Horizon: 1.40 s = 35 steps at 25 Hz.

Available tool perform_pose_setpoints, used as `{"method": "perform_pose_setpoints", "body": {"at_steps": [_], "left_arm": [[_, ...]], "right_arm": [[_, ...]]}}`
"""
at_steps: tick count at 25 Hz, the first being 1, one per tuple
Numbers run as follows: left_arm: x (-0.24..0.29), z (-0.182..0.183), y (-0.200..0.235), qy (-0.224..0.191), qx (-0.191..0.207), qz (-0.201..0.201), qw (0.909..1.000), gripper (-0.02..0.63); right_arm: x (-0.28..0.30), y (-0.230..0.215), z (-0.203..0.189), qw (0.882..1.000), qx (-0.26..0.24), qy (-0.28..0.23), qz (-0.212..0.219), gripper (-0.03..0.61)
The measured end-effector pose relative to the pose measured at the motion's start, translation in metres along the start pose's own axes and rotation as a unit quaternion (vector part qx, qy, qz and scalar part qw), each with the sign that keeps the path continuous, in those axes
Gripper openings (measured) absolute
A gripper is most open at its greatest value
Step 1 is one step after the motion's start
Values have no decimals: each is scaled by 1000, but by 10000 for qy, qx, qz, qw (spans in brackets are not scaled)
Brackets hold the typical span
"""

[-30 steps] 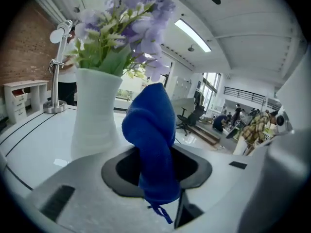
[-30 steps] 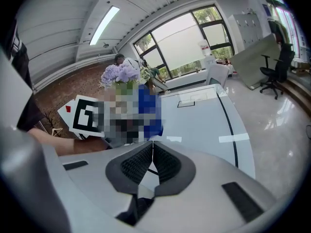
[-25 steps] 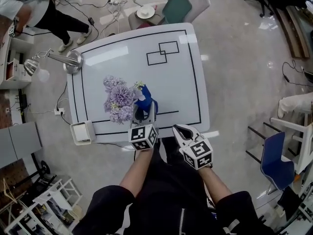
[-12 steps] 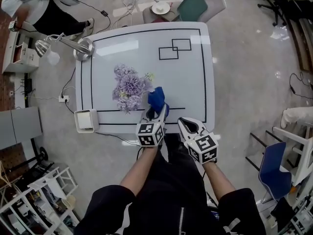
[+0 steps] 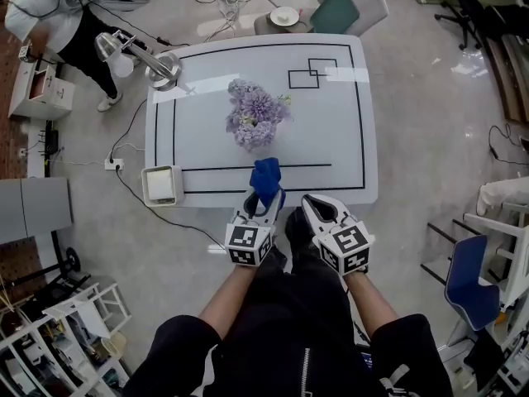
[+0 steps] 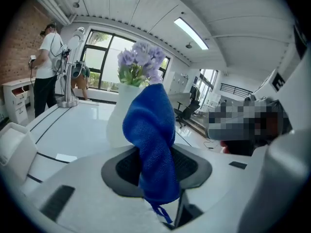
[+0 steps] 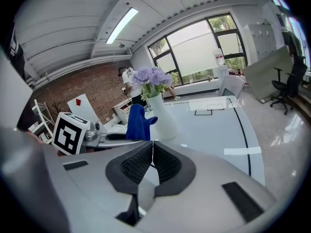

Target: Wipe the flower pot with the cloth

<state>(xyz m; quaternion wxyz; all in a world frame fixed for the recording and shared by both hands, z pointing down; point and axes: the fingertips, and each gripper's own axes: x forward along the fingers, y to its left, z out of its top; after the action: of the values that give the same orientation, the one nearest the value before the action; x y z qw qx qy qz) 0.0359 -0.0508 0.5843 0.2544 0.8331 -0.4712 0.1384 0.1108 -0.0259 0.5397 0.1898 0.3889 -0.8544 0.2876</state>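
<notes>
the left gripper (image 6: 158, 171) is clamped on the blue cloth (image 6: 150, 130), its two dark pads pressing the cloth's lower end from either side. the cloth's long axis runs straight out of the jaws along the gripper's line, with the free end farthest from the gripper and a thin loop of thread hanging at the pinched end. in the head view that free end points away from the person, over the near margin of the white table (image 5: 347, 139), toward the flower pot (image 6: 118, 123). in the right gripper view the cloth rises steeply from the left gripper, its top folded over toward the pot.

the flower pot is white and stands upright near the middle of the table, its purple flowers (image 5: 254, 112) pointing up. it is directly ahead of the cloth, with bare table showing between them from above.

the right gripper (image 7: 151, 154) is held just beside the left one, at the table's near edge, its ribbed pads closed against each other with nothing between them.

a lamp (image 5: 136, 50) stands on the table's far left corner, and a small white box (image 5: 162, 185) sits at the near left edge.
</notes>
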Motion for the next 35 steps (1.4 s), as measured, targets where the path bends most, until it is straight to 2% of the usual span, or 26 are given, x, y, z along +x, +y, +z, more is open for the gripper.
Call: {"method": "perform_pose_setpoints", "body": {"at_steps": [7,17,26,35], "left_arm": [[-87,-2,4,-401,462,-46,9981,156],[-197,-16,-5,-676,584,-143,9959,156],[-232,-27,-25,-766,792,-310,9934,156],[-238,-20,-31,-918,854,-359,9915,156]], "right_arm": [[-12,73,-10,9983,-313,-422,-264,11],[-55,167,-16,9875,-698,-1227,-706,9],[-73,201,-29,9848,-937,-1273,-716,9],[-77,207,-27,9839,-1046,-1283,-674,9]]}}
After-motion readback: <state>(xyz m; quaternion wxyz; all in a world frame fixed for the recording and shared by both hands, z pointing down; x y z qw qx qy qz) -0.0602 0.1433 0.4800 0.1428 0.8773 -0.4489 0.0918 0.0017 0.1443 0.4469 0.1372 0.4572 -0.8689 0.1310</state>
